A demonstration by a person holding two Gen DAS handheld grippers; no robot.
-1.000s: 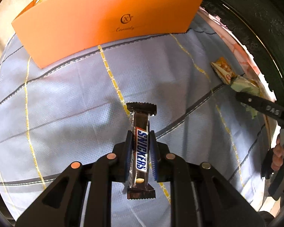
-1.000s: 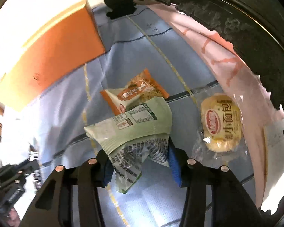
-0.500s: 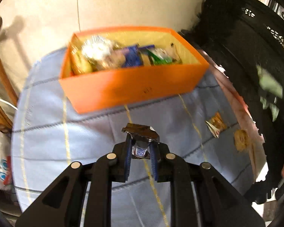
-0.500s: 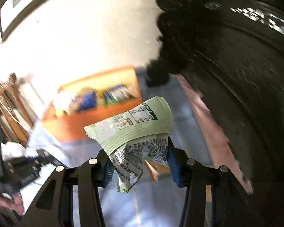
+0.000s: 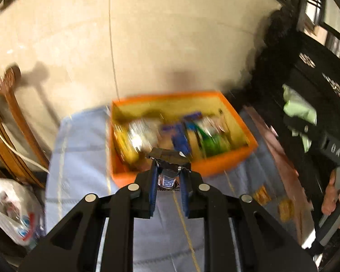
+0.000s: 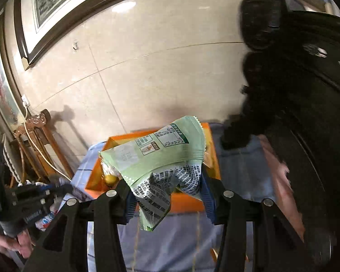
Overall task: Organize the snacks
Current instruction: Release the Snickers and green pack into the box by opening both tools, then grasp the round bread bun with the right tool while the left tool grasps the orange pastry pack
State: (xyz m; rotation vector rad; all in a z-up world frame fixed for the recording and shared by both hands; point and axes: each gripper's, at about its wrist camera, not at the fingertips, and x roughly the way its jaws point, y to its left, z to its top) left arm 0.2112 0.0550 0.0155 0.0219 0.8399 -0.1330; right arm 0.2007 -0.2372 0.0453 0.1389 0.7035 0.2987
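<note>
Snacks (image 5: 176,136) fill orange box (image 5: 217,165) on blue tablecloth (image 5: 79,149).

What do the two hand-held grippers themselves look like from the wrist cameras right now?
Both match: the left hand-held gripper and the right hand-held gripper have black angular linkage arms with round silver pivot pins and blue ribbed pads. White digits mark the right one's body. No cables or sleeves show.

one orange box (image 5: 224,165), two held snacks (blurred)
</note>
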